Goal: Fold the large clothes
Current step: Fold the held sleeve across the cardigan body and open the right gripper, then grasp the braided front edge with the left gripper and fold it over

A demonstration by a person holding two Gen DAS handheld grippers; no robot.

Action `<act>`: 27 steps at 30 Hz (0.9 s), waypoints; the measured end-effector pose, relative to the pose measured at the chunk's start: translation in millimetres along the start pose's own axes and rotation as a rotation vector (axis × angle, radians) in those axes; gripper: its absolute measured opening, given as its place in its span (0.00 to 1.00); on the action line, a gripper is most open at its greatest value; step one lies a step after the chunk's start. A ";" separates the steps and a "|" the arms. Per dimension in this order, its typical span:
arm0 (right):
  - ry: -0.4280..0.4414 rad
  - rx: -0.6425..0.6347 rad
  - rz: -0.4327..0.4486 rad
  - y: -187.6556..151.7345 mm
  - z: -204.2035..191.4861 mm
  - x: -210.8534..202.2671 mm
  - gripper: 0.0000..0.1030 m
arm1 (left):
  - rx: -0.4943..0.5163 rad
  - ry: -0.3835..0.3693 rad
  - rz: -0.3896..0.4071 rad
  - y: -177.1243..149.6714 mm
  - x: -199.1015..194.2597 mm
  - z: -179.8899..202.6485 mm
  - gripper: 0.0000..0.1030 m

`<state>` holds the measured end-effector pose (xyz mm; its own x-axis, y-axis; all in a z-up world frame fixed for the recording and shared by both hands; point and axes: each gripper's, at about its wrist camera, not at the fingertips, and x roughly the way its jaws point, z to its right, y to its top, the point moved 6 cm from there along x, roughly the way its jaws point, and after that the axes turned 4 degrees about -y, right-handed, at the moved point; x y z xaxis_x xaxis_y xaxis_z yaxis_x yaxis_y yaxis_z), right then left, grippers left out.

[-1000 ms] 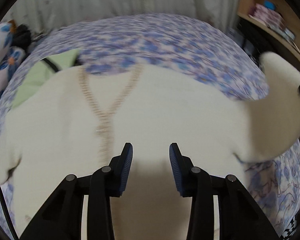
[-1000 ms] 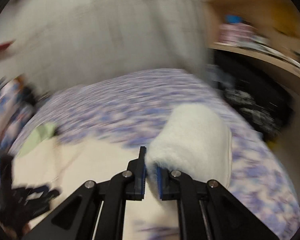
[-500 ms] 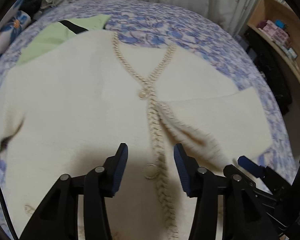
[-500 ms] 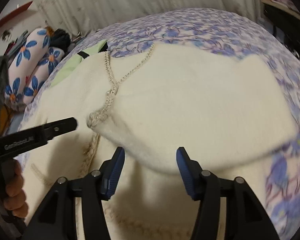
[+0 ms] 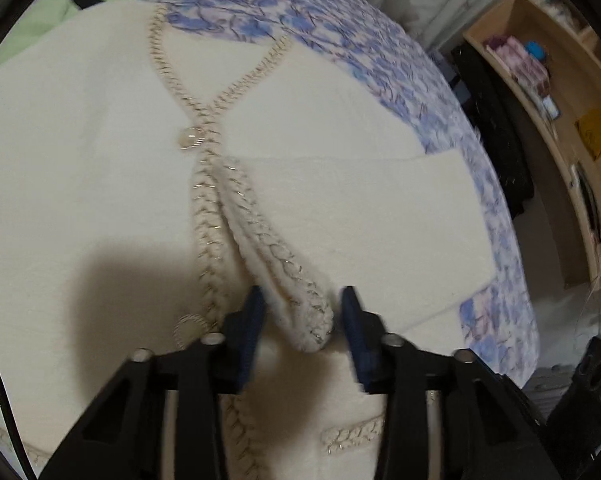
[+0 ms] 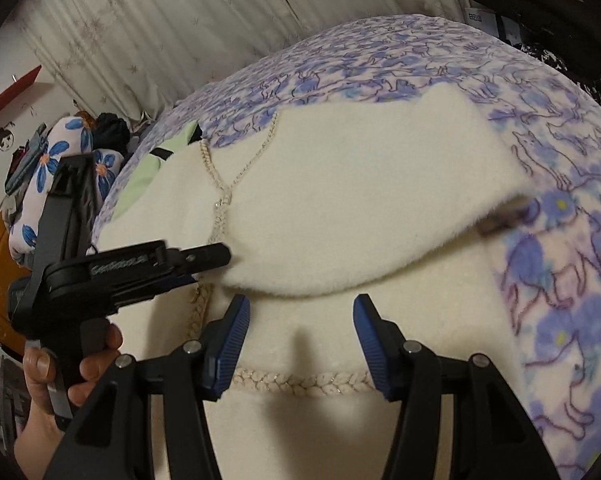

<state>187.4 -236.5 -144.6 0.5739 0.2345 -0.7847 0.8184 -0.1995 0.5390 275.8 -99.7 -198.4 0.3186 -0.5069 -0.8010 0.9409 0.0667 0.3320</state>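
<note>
cream cardigan (image 5: 100, 184) spread face up on the bed (image 5: 340, 32), buttoned front with braided trim running down the middle. one sleeve (image 5: 360, 224) already folded in across the chest, its braided cuff (image 5: 304, 316) resting near the centre placket. so, judged from this: first sleeve fold done; other sleeve, side folds and the final fold up from the hem not yet done.

left gripper (image 5: 302, 326) low over the cloth, fingers (image 5: 250, 320) straddling the cuff, closing in on it but with gaps on both sides, not yet pinching. seen from the right wrist view, left gripper (image 6: 216, 258) reaching in at the sleeve's edge, held by a hand (image 6: 60, 364).

right gripper (image 6: 300, 340) hanging just above the lower body of the cardigan (image 6: 340, 208), fingers (image 6: 232, 336) spread apart, released, nothing between them but the flat knit below, near the hem trim.

green garment (image 5: 56, 8) poking out beyond the far shoulder, untouched.
</note>
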 end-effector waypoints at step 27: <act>-0.179 -0.008 -0.012 36.2 49.1 0.8 0.58 | 0.118 0.340 0.115 48.6 -47.5 -105.3 0.42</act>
<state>216.0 -290.3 -140.8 0.5501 0.0635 -0.8327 0.8257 -0.1901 0.5310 318.5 18.1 -196.8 0.4598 -0.1859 -0.8684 0.8835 -0.0035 0.4685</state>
